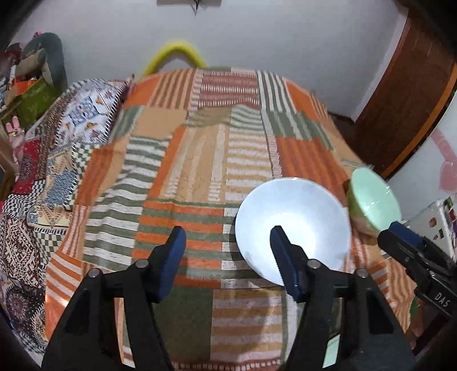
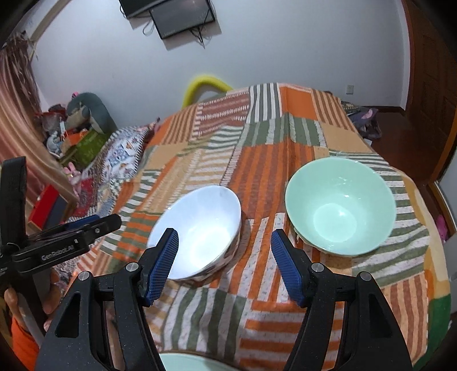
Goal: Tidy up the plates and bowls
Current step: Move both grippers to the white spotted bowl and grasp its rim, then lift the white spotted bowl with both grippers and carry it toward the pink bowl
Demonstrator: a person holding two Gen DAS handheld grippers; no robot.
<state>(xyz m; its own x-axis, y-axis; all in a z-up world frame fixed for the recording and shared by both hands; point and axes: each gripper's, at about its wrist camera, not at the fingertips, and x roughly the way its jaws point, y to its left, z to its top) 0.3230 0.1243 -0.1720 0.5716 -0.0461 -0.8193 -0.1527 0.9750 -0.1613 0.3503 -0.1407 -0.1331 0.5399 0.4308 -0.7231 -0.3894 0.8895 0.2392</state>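
The white bowl [image 2: 197, 232] and green bowl [image 2: 340, 205], centre frame, look like glossy, smooth glazed ceramic. The patchwork blanket [image 2: 257, 285] beneath them is matt woven cloth. Each tool has matt black plastic arms, blue ribbed rubbery pads [image 2: 164, 262] and shiny metal pins [image 2: 132, 266].

Home bedroom: patchwork-covered bed [image 2: 285, 128], wall-mounted television [image 2: 182, 17]

Left gripper [image 1: 228, 251]: on my feed, black arms, ribbed blue pads, silver pivot screws.
Right gripper [image 2: 225, 254]: same build; blue pads cross-hatched, two round screws per arm.
Markings: white "GenRobot.AI" lettering at nine o'clock in my right feed; "DAS" at four o'clock in my left.
Sleeve [image 2: 24, 342]: orange.
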